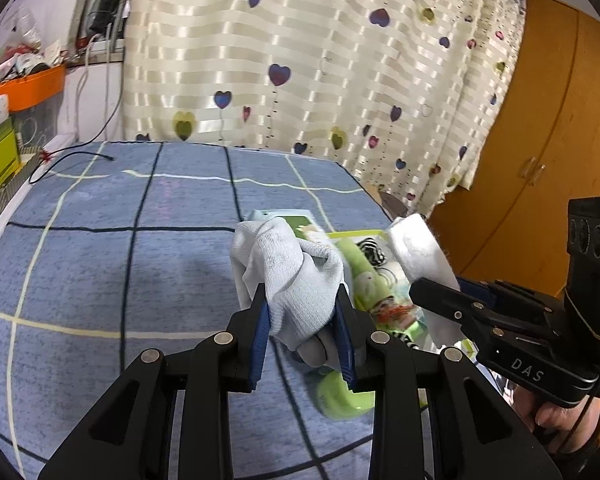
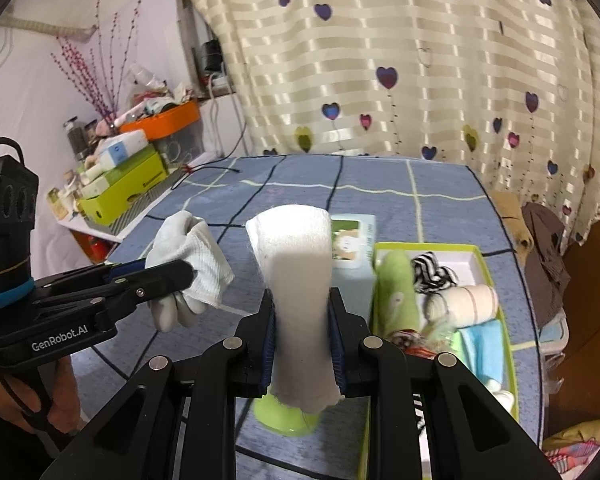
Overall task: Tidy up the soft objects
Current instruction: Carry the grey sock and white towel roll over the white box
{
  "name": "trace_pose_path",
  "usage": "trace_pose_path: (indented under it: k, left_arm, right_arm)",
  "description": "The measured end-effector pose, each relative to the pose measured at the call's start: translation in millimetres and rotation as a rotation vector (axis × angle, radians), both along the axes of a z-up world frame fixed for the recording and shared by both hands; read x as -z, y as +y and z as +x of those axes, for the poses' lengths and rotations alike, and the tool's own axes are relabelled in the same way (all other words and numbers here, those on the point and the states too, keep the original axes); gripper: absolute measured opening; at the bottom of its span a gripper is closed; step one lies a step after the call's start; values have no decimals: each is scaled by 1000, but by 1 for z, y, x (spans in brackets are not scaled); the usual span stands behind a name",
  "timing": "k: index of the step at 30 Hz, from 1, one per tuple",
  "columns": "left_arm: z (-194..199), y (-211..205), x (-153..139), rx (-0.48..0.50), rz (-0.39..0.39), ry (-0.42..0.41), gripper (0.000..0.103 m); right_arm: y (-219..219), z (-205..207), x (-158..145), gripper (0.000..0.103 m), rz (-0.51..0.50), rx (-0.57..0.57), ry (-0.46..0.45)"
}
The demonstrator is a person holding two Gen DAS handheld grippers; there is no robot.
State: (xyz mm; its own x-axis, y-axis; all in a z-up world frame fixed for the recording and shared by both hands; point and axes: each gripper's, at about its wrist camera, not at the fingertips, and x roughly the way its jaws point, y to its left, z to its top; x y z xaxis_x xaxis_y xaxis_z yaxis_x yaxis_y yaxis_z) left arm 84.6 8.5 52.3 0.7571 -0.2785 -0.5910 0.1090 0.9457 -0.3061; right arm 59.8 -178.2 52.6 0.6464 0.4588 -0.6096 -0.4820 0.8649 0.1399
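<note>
In the left wrist view my left gripper (image 1: pixel 302 312) is shut on a pale grey knit glove (image 1: pixel 288 268), lifted above the bed. To its right my right gripper (image 1: pixel 424 292) grips a white fluffy sock (image 1: pixel 416 248). The right wrist view shows that right gripper (image 2: pixel 302 316) shut on the upright white sock (image 2: pixel 296 264), with the left gripper (image 2: pixel 186 270) and its glove (image 2: pixel 196 248) to the left. A lime-rimmed tray (image 2: pixel 480 254) on the right holds a green sock (image 2: pixel 394 292), a zebra-striped piece (image 2: pixel 432 270), a cream roll (image 2: pixel 474 300) and a blue cloth (image 2: pixel 484 344).
A blue plaid bed cover (image 2: pixel 380 184) lies under everything. A tissue pack (image 2: pixel 354 248) sits behind the sock and a lime green object (image 2: pixel 288 418) lies below the grippers. A cluttered shelf (image 2: pixel 120 184) stands at the left, a heart-print curtain (image 2: pixel 380 60) behind, and a wooden wardrobe (image 1: pixel 540 120) at the right.
</note>
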Motion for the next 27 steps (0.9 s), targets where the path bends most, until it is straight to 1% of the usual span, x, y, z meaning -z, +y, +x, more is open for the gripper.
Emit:
trace_pose_path:
  k: [15,27]
  left_arm:
    - [14,-48,-5,85,12,-2,31]
    - [26,-78,-3,150,4,10,31]
  right_arm:
    - [-51,4,1,22,32,81,-2]
    - [-104,13,10,22,43,191,19]
